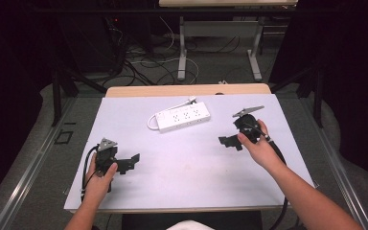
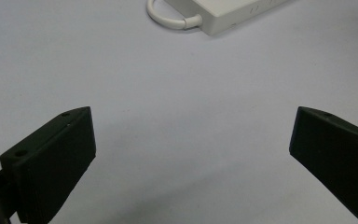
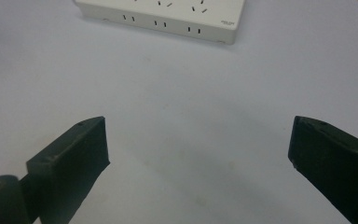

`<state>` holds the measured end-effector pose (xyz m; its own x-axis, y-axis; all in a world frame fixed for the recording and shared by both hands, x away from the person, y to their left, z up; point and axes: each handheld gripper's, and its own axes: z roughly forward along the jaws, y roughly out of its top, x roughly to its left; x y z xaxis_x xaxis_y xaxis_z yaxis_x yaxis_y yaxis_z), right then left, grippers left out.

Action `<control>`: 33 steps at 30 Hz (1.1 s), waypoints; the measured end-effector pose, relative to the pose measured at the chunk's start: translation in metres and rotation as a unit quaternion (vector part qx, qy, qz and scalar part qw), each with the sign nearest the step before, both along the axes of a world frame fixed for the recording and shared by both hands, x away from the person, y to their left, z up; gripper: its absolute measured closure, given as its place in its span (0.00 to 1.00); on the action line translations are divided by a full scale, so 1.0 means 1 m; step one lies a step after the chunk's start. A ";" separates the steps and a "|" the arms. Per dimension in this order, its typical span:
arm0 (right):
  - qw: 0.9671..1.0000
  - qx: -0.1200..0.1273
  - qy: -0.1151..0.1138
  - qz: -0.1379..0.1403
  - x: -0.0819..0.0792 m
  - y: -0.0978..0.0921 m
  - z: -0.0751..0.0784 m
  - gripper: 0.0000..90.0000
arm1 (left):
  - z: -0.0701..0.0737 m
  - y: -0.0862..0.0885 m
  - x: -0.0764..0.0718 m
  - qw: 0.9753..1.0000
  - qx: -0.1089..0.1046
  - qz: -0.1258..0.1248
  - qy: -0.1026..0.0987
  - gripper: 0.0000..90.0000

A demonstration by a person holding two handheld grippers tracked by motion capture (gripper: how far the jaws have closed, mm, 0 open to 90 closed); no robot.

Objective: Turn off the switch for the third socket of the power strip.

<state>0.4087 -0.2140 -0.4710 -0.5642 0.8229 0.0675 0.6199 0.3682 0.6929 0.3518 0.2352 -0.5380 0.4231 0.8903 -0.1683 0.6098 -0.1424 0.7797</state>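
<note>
So the white power strip [image 1: 182, 117] sits flat on the pale sheet [image 1: 187, 167] toward the far middle of the table [image 1: 187, 90], sockets up, with its white cord [image 1: 152, 122] looped off its left end and a plug [image 1: 191, 100] lying just behind its far edge. We've got our right gripper [image 1: 229, 140] near the strip's right end and our left gripper [image 1: 130, 160] well off toward the near-left of it, both with jaws spread wide and nothing between them. In the left gripper view the strip's cord end [image 2: 214, 14] sits far ahead of the jaws, and in the right gripper view the long socket face [image 3: 168, 14] is straight ahead. What worries us: the strip looks like smooth, slick plastic and wider than it is tall, so if we clamp across the wide face the jaws could slip off or just shove it across the sheet. Going in with one gripper alone probably spins it, since the cord loop drags on one end. And if we snag the cord instead of the body, the strip could swing or flip, and the loose plug behind it could get yanked along or knocked off the far edge.
</note>
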 end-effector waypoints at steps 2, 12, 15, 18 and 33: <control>1.000 0.003 -0.001 -0.001 -0.004 -0.003 -0.002 0.03 | 0.000 0.000 0.000 1.000 0.000 0.001 0.000 0.00; 1.000 0.015 -0.006 -0.018 -0.022 -0.023 -0.014 0.03 | 0.000 0.000 -0.001 1.000 0.001 0.002 0.000 0.00; 0.999 0.022 -0.008 -0.027 -0.026 -0.029 -0.019 0.02 | 0.001 0.000 -0.001 1.000 0.001 0.003 -0.001 0.00; 0.999 0.023 -0.012 -0.035 -0.030 -0.036 -0.024 0.01 | 0.001 0.000 -0.001 1.000 0.001 0.003 0.000 0.00; 0.996 0.008 -0.022 -0.082 -0.045 -0.063 -0.046 0.01 | 0.002 0.000 -0.002 1.000 0.002 0.001 0.003 0.00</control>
<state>0.3639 -0.2775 -0.5174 -0.4241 0.9036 0.0600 0.6397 0.2520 0.7261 0.3502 0.2354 -0.5363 0.4208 0.8917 -0.1667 0.6145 -0.1450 0.7755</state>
